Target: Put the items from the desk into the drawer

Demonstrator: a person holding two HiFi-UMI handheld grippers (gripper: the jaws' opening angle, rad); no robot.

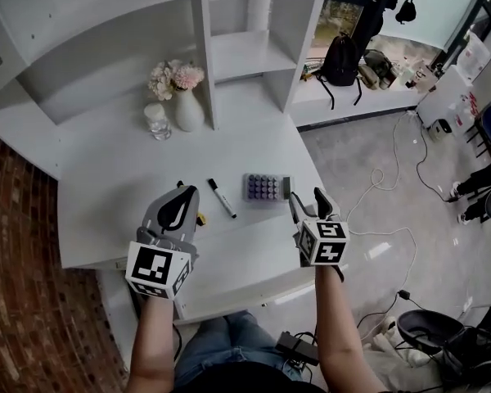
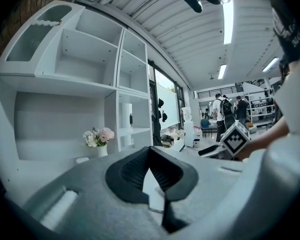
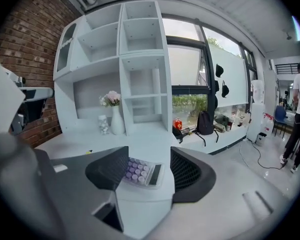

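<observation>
Right gripper [image 1: 308,201], jaws spread, faces the calculator [image 1: 267,187]: light, stiff, smooth plastic, I think; better pinch it across its narrow sides. Left gripper [image 1: 185,191] has its jaws pressed together, empty.

Bench [image 1: 106,178]: white. Shelving [image 1: 229,51]: white. Calculator [image 1: 266,187]: pale grey body, purple keys. Marker pen [image 1: 222,197]: white barrel, black ends. Vase [image 1: 188,110]: white. Flowers [image 1: 173,77]: pink, cream. Brick wall [image 1: 16,260]: red-brown. Backpack [image 1: 341,60]: black.

Bright, even light from the large window [image 3: 186,69] and the long ceiling strip lamps [image 2: 228,20] washes the white table [image 1: 114,166], leaving only soft shadows. Both gripper views bend strongly towards dark round edges, and the near dark grey fingers [image 2: 129,176] look blurred.
</observation>
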